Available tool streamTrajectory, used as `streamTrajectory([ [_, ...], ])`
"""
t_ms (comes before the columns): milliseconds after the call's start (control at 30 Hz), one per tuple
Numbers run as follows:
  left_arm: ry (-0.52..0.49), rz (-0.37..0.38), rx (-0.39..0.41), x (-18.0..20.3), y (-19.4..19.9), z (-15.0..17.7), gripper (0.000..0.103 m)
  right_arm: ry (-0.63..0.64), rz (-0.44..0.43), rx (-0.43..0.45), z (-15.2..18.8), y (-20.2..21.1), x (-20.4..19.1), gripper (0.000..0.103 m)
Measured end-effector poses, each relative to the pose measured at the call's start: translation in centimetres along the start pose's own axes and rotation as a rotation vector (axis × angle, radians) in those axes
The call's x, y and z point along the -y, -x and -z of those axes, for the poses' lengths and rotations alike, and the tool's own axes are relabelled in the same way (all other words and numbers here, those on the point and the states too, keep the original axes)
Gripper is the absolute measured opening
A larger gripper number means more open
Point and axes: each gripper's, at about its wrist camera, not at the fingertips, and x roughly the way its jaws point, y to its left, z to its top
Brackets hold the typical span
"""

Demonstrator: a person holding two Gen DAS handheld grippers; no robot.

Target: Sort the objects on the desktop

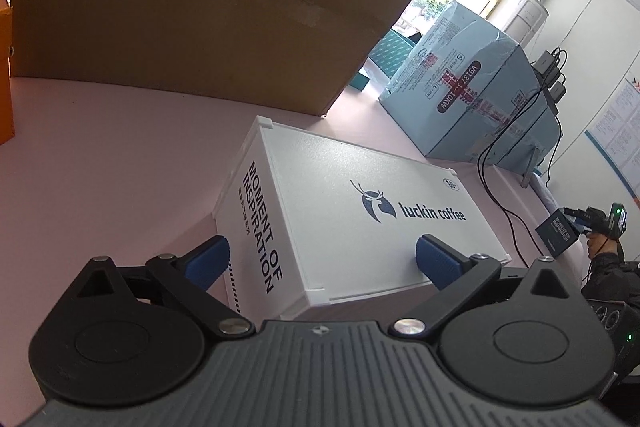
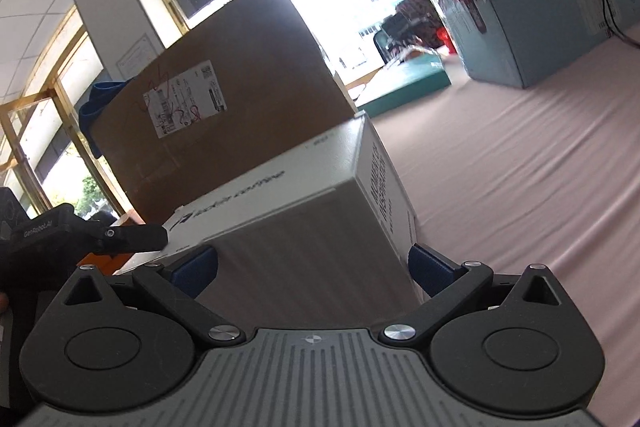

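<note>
Spread wide, the left gripper (image 1: 320, 259) is angled down over the near corner of the white coffee box (image 1: 360, 211). Its left pad sits beside the lettered side and its right pad above the logo top, neither clamping. That box lies flat on the pink table (image 1: 112, 163). Behind the box stands a brown carton (image 1: 180, 19), and to the box's right a pale blue carton (image 1: 480, 99).

From the box's other end, the right gripper (image 2: 313, 269) points level at its end face, jaws fully apart and flanking it. Whether they touch it is unclear.
</note>
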Motion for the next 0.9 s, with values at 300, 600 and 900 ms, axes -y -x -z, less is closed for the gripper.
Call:
streamTrajectory([
  [300, -0.012, -0.133, 0.067, -1.6, 0.9, -1.8, 0.100, 0.151, -0.018, -0.018, -1.6, -4.2, -3.7, 0.084],
  [600, 0.054, -0.268, 0.122, -5.8, 2.0, -4.8, 0.099, 0.222, -0.079, -0.065, -1.5, -10.3, -7.4, 0.077],
  [900, -0.066, -0.345, 0.162, -5.4, 2.6, -5.5, 0.091, -0.169, -0.285, -0.060, -3.5, -10.9, -4.0, 0.083],
])
